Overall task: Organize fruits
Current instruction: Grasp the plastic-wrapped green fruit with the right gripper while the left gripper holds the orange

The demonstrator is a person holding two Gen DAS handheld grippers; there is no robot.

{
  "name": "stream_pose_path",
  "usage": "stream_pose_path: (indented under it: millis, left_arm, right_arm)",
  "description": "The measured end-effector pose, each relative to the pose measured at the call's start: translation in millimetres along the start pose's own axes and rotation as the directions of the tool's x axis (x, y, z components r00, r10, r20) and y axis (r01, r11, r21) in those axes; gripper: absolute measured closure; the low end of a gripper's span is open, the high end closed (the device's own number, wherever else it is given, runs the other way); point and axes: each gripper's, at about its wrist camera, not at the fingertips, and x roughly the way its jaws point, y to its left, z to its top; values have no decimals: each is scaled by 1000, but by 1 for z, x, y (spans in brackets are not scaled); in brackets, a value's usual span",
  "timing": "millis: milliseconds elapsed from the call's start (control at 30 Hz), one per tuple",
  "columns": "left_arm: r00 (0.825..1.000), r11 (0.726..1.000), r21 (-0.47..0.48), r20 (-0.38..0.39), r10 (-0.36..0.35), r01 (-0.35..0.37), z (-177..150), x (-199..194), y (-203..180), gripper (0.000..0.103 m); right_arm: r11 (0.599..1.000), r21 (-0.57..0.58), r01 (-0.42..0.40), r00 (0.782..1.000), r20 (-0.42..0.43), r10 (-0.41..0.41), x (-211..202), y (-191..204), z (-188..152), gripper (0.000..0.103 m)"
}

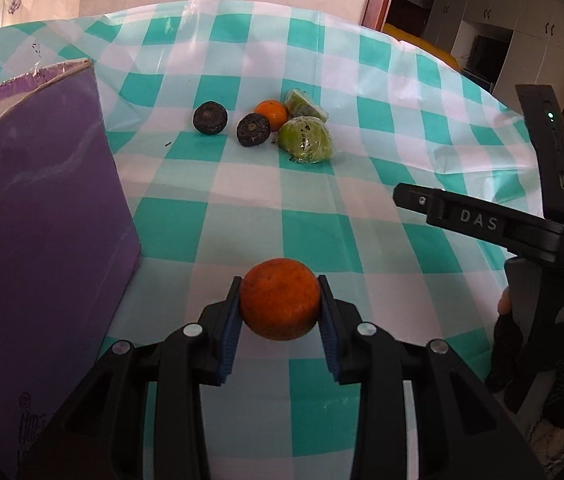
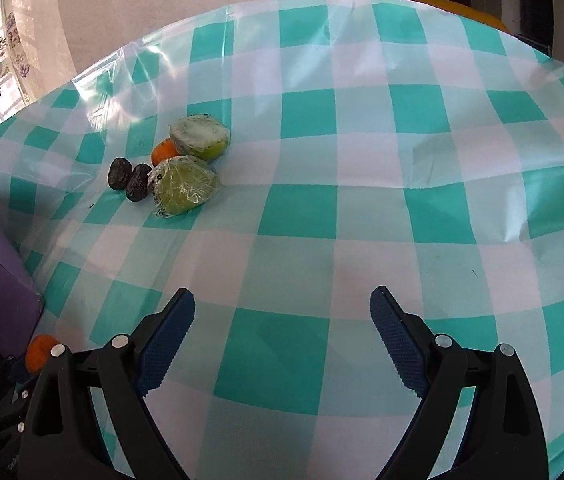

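One orange (image 1: 279, 305) sitting clenched between left gripper (image 1: 280, 312) jaws; right gripper (image 2: 282, 320) hanging released. Carrying step; next, lifting over box (image 1: 38, 216) beside left jaw.

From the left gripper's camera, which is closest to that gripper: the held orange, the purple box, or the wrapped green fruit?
1. Orange: clamped in the left gripper.
2. Purple box: just left.
3. Wrapped green fruit: far ahead, in the fruit cluster.

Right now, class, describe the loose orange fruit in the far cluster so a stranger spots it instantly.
On the teal-and-white checked tablecloth, find the far cluster of fruit. The small round orange fruit sits among two dark wrinkled fruits and two plastic-wrapped green fruits. It alone is bright orange and unwrapped.
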Motion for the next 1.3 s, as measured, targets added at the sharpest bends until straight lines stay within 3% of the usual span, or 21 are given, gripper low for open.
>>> stream_pose_path:
  millis: [233, 400, 567, 900, 1100, 1300]
  left_arm:
    - [998, 998, -32, -37, -58, 57, 2, 0, -1, 67]
    - [996, 997, -33, -38, -75, 74, 1, 0, -1, 67]
    - [996, 997, -28, -39, -77, 76, 0, -1, -2, 67]
    - [996, 997, -26, -41, -76, 75, 1, -1, -2, 67]
    - [996, 997, -27, -41, -77, 76, 2, 0, -1, 67]
    - [996, 997, -30, -41, -79, 78, 2, -1, 0, 67]
  right_arm:
    - [994, -100, -41, 998, -55, 36, 64, 53, 54, 17]
    - [993, -117, -32, 994, -106, 20, 87, 61, 68, 26]
    - [985, -173, 12, 993, -115, -32, 94, 73, 71, 27]
    - [985, -171, 3, 996, -85, -17, 80, 71, 67, 43]
    - [999, -32, -39, 999, -37, 38, 49, 42, 52, 44]
    - [993, 88, -74, 996, -34, 77, 9, 12, 8, 44]
